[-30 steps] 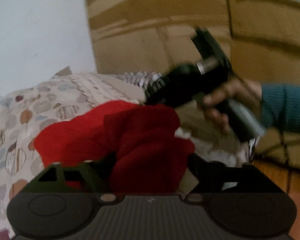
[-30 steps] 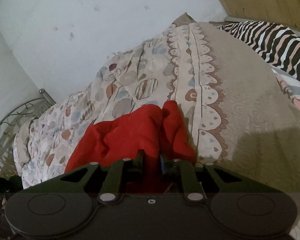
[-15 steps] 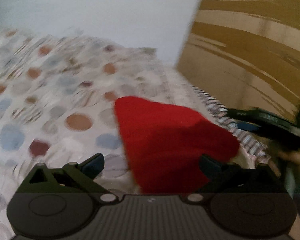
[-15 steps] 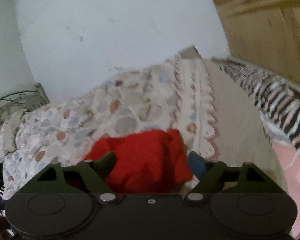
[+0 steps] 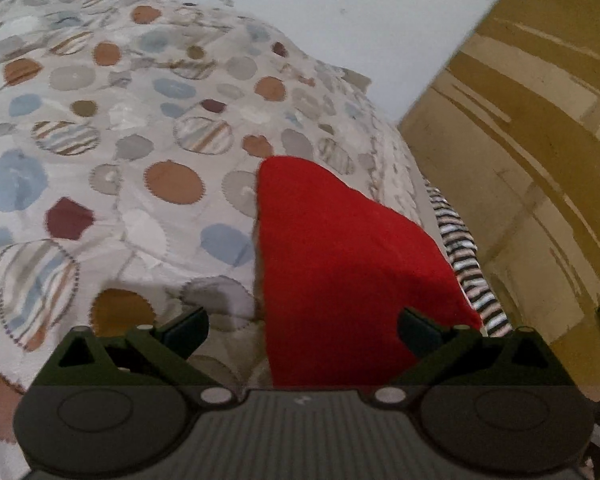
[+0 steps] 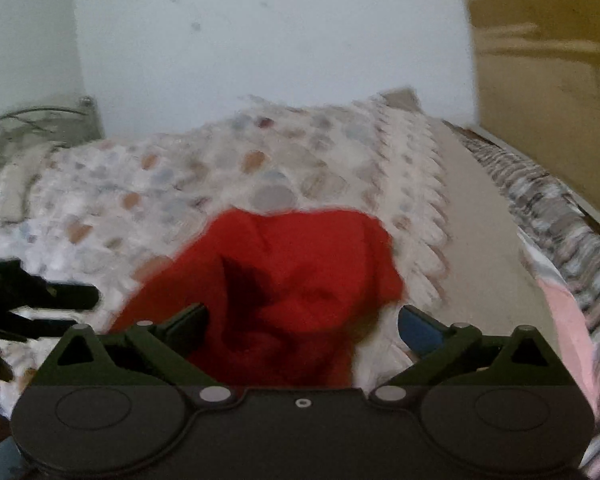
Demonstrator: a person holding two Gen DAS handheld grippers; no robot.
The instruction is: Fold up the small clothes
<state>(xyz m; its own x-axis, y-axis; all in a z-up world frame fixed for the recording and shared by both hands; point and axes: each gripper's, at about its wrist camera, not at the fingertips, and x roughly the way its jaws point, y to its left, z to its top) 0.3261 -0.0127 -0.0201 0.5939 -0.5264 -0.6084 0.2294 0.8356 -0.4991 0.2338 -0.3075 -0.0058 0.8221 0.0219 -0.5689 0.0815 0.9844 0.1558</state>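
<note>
A red cloth (image 5: 340,264) lies in a loose heap on the bed, on top of a quilt (image 5: 112,128) patterned with blue, brown and striped spots. From the left side it looks like a smooth wedge narrowing to a point away from the gripper; from the right it is more bunched, with a dark crease in its middle (image 6: 284,280).

The left gripper (image 5: 302,326) hangs just over the near edge of the cloth with its jaws spread wide. The cloth shows in the gap between them, but neither finger presses on it.

The right gripper (image 6: 302,326) is close above the cloth's near end, and its jaws are opening; cloth shows between them, and the fingers stand clear of it. That view is blurred.

At the far left of the right view the dark shape of the other tool (image 6: 32,300) pokes in over the quilt. A striped fabric (image 5: 468,264) runs along the bed's far edge, next to a wooden wardrobe (image 5: 532,160). A plain pale wall (image 6: 260,48) rises behind the bed.
</note>
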